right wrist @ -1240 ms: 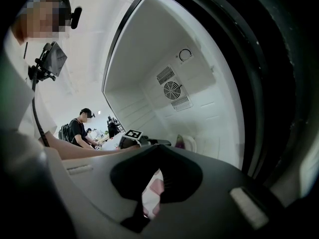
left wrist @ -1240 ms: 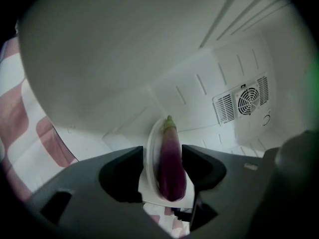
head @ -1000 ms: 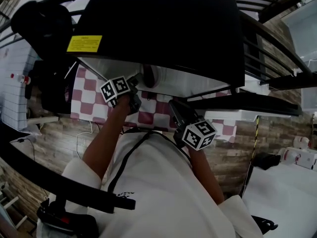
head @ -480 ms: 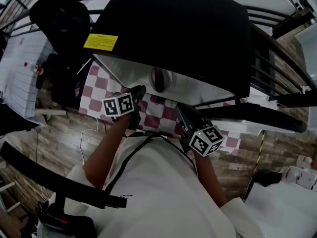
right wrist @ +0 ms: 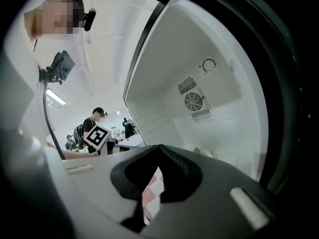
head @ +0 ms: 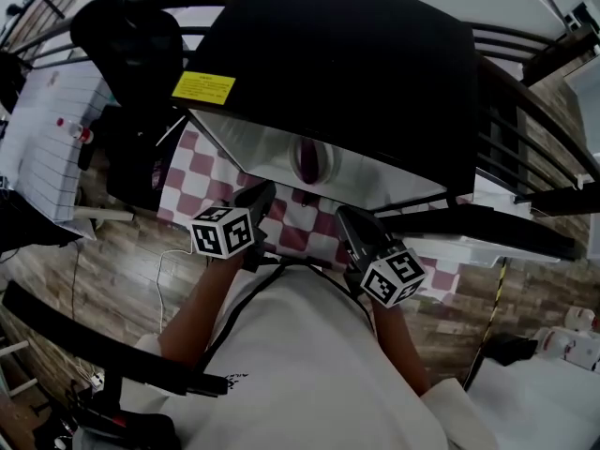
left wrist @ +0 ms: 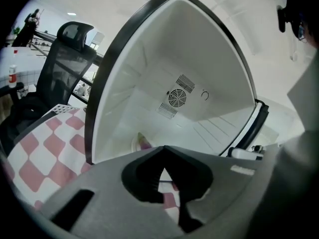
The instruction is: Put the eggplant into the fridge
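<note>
The black fridge [head: 356, 54] stands open on the table, its white inside facing me. The purple eggplant [head: 312, 160] lies on a small white plate [left wrist: 134, 144] on the fridge floor, and its green-tipped end [left wrist: 143, 142] shows in the left gripper view. My left gripper [head: 260, 198] hangs just outside the opening, apart from the eggplant. Its jaws have just been closing and now meet with nothing between them. My right gripper [head: 349, 221] hovers beside it at the opening, also shut and holding nothing.
A red-and-white checked cloth [head: 202, 172] covers the table under the fridge. The fridge door [left wrist: 255, 126] stands open at the right. A black office chair [head: 131, 36] is at the left. Black railings [head: 525, 64] run behind. People stand far off in the right gripper view.
My left gripper has drawn back out of the fridge opening toward my body. The eggplant on its plate now shows plainly inside. The right gripper has hardly shifted.
</note>
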`<state>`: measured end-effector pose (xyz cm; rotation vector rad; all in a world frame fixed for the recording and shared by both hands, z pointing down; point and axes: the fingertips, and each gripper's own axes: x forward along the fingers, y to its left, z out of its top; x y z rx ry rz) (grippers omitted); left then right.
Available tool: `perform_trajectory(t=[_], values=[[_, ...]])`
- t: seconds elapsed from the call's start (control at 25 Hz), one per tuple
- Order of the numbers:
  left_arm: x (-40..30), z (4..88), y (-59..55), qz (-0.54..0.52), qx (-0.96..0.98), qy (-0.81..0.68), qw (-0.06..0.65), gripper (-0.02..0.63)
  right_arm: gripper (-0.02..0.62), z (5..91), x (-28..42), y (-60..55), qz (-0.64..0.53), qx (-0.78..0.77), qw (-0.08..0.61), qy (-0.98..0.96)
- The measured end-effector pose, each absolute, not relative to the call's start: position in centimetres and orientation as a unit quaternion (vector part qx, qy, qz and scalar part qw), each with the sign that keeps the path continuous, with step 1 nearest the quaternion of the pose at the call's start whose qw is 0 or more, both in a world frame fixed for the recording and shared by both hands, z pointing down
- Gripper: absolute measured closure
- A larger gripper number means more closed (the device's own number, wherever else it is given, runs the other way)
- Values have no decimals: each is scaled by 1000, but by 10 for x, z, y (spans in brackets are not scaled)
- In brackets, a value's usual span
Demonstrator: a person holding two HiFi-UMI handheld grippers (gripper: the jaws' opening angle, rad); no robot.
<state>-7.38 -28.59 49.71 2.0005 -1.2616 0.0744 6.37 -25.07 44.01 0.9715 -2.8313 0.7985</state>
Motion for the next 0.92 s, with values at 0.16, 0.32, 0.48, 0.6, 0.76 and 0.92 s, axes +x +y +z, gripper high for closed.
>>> perform_trajectory(t=[0.16,0.32,0.48,0.6,0.76,0.92], values=[[-75,484,-271,32,796,-490,355,600,589,440,63,-247,255,316,24,-913],[-72,479,-266,39,809,-482,335,600,589,440,62,-246,247,319,27,-915],[-68,480,-268,39,813,-478,329,600,589,443,65,-245,246,323,31,-913],[-67,478,-268,36,814,-478,329,600,589,445,65,-244,246,324,34,-913],[-70,478,-267,34,813,-479,330,600,590,445,64,-244,244,322,37,-914],[-73,478,-268,35,813,-480,329,600,589,443,60,-244,240,317,39,-917]])
